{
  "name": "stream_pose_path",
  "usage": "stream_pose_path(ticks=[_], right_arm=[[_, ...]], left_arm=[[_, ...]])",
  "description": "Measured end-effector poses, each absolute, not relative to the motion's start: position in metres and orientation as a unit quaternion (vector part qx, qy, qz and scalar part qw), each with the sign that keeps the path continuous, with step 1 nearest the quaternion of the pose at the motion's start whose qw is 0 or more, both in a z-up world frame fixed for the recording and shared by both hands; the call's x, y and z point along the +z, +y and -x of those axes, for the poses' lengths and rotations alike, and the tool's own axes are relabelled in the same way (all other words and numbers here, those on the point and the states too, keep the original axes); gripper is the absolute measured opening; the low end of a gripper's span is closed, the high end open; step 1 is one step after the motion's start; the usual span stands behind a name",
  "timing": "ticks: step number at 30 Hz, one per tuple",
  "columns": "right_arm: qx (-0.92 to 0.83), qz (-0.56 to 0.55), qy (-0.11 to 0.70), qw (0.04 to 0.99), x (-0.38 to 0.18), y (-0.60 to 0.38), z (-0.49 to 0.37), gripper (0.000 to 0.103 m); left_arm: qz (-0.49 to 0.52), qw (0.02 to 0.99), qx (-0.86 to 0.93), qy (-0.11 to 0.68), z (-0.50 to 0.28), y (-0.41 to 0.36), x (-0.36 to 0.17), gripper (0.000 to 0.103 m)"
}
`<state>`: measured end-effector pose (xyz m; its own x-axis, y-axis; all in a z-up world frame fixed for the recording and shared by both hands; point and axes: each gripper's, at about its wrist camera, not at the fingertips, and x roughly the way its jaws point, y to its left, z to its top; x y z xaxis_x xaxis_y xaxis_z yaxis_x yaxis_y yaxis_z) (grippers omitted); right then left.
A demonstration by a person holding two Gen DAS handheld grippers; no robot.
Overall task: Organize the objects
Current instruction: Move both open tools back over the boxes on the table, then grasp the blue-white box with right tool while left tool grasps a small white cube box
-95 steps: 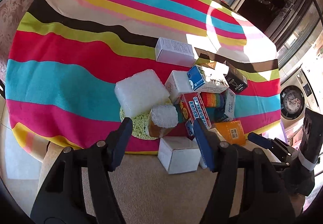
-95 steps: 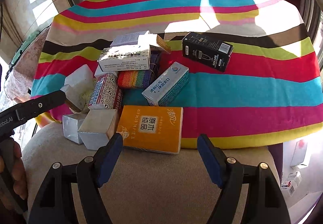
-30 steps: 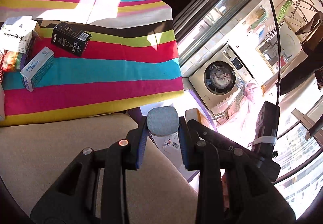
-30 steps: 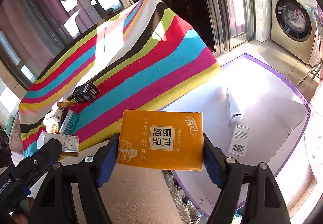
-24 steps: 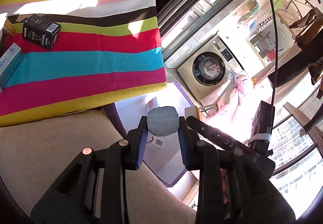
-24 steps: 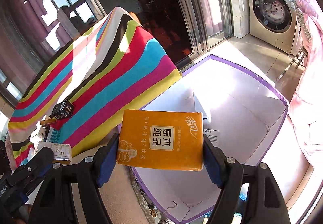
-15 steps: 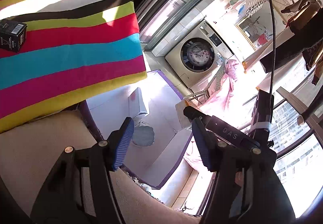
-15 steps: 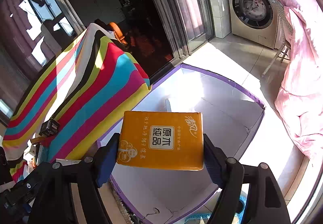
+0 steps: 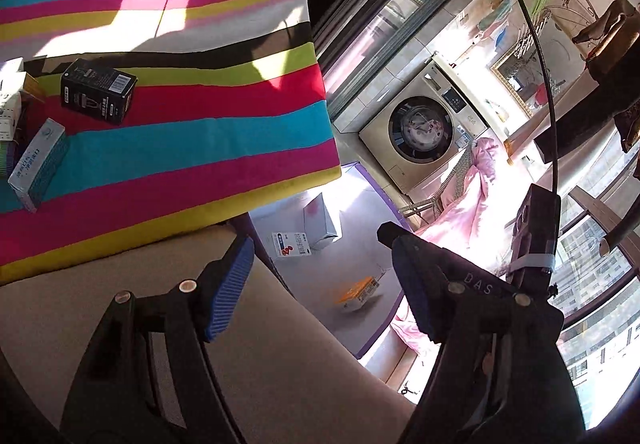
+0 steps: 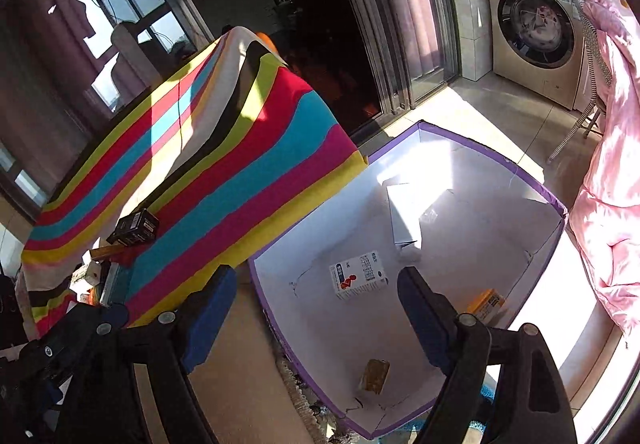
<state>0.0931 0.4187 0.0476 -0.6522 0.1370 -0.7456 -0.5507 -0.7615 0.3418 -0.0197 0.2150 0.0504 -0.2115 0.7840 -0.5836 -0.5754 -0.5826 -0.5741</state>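
Note:
A white storage box with a purple rim [image 10: 484, 153] stands on the floor beside the striped table. Inside lie the orange tissue pack [image 10: 485, 303], a white carton with a red and blue print [image 10: 358, 276], a white box [image 10: 404, 219] and a brown-and-white sponge [image 10: 375, 376]. The orange pack also shows in the left wrist view [image 9: 356, 290]. My right gripper [image 10: 316, 320] is open and empty above the box. My left gripper [image 9: 320, 284] is open and empty over the table's beige edge. A black box [image 9: 98, 89] and a blue-and-white carton [image 9: 36, 163] remain on the striped cloth [image 9: 192, 131].
A washing machine [image 10: 536, 27] stands behind the box, with a pink quilt [image 10: 612, 171] draped at the right. More small boxes crowd the table's left end [image 10: 104, 276]. Dark glass doors [image 10: 332, 55] run behind the table.
My right gripper has opened and the orange tissue pack has dropped into the box. My left gripper, open since half a second ago, has swung back toward the table.

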Motion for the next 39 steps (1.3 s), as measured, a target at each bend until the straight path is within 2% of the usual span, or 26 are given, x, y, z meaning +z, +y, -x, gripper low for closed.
stream_pose_path(ticks=[11,23,30,39], right_arm=[[0.881,0.392,0.255,0.076,0.049,0.32,-0.039,0.084],[0.878,0.429,0.212,-0.002,0.038,0.246,0.004,0.084],[0.872,0.457,0.17,-0.037,0.027,0.208,0.032,0.084],[0.867,0.472,0.157,-0.041,0.014,0.198,0.051,0.084]], left_arm=[[0.392,0.327,0.853,-0.106,0.024,0.088,0.056,0.075],[0.399,0.211,0.873,-0.183,0.018,-0.042,0.03,0.075],[0.427,0.19,0.866,-0.177,0.029,-0.056,0.018,0.075],[0.49,0.199,0.846,-0.067,0.061,-0.009,0.005,0.075]])
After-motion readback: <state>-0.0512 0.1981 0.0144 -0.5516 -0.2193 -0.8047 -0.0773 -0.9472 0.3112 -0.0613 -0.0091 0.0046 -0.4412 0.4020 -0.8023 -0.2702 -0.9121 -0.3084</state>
